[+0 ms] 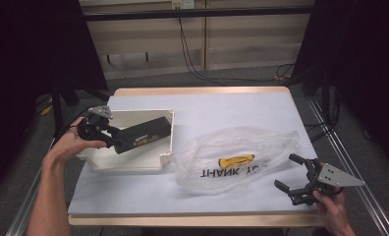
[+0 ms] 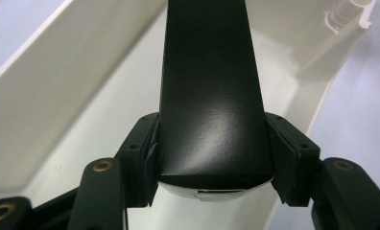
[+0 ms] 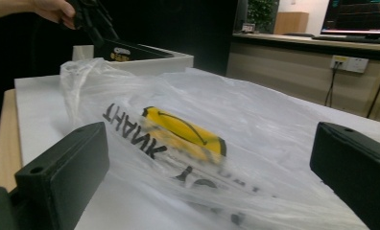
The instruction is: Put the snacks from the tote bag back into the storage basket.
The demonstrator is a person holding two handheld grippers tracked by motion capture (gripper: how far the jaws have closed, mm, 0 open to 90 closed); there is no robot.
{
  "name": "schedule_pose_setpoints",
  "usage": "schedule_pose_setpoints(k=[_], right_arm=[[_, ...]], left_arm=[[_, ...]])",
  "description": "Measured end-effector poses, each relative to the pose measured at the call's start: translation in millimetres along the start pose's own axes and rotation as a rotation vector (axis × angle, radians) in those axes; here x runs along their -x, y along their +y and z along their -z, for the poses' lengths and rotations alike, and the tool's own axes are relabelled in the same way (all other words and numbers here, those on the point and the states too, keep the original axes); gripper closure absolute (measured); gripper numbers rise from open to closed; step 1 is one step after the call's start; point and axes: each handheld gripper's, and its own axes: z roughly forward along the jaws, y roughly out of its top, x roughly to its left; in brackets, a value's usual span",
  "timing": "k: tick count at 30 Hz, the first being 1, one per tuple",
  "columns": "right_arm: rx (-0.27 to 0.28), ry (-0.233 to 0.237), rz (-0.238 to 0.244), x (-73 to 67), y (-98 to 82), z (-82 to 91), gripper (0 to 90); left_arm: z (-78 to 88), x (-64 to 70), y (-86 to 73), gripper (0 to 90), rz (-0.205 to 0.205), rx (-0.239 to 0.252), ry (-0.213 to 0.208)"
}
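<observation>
A long black box (image 1: 144, 133) with yellow print lies slanted in a white tray (image 1: 133, 165) at the table's left. My left gripper (image 1: 113, 139) is shut on the box's near end; in the left gripper view the black box (image 2: 209, 91) sits clamped between both pads (image 2: 148, 153). A clear plastic bag (image 1: 236, 157) with a yellow mark and "THANK YOU" print lies crumpled at the table's centre right. My right gripper (image 1: 289, 172) stands open just right of the bag, jaws apart, nothing between them. The right gripper view has the bag (image 3: 188, 139) close ahead.
The table top (image 1: 232, 105) is covered with a pale sheet, bare at the back. Dark curtains hang at both sides, and cables run across the floor behind. In the right gripper view the tray (image 3: 154, 60) stands beyond the bag.
</observation>
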Motion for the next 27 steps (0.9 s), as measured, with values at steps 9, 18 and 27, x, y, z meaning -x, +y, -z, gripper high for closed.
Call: schedule_pose_setpoints(k=[9,18,27], right_arm=[[-0.015,0.035,-0.007,-5.8,2.9,-0.6,0.0],[-0.030,0.056,-0.006,-4.8,4.7,-0.6,0.0],[-0.048,0.061,0.025,-7.2,7.5,-2.2,0.0]], left_arm=[[-12.2,-5.4,0.4,43.2,0.009,-0.015,0.002],[-22.7,-10.5,0.4,43.2,0.001,-0.039,0.019],[-32.3,-15.3,1.8,43.0,-0.001,-0.083,0.037]])
